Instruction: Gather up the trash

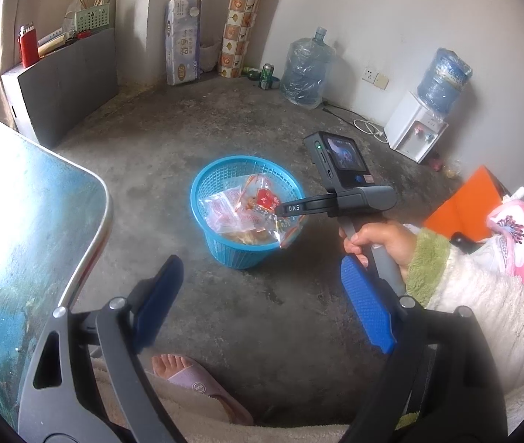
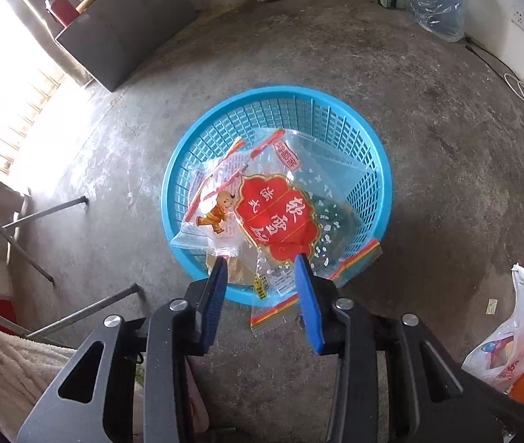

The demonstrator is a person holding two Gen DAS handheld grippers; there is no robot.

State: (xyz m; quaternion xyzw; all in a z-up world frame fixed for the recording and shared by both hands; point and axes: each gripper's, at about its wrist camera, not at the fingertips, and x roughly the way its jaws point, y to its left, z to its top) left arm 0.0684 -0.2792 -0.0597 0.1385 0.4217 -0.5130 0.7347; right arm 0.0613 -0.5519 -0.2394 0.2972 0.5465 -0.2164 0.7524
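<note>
A round blue basket [image 1: 225, 160] [image 2: 280, 90] stands on the concrete floor with several clear snack wrappers [image 1: 239, 210] inside. On top lies a clear bag with a red label [image 2: 276, 214], and its lower end drapes over the basket's near rim. My right gripper [image 2: 261, 258] [image 1: 291, 208] points down over that rim. Its blue fingers stand narrowly apart on either side of the bag's lower end, and the pads do not pinch it. My left gripper [image 1: 262, 295] hangs wide open and empty above the floor, nearer than the basket.
A blue-topped table [image 1: 21, 221] is at the left, its metal legs [image 2: 40, 214] on the floor. A grey cabinet [image 1: 66, 85], water jugs [image 1: 306, 70] and a dispenser [image 1: 415, 129] line the walls. A white plastic bag [image 2: 513, 332] lies at the right. A slippered foot [image 1: 188, 373] is below.
</note>
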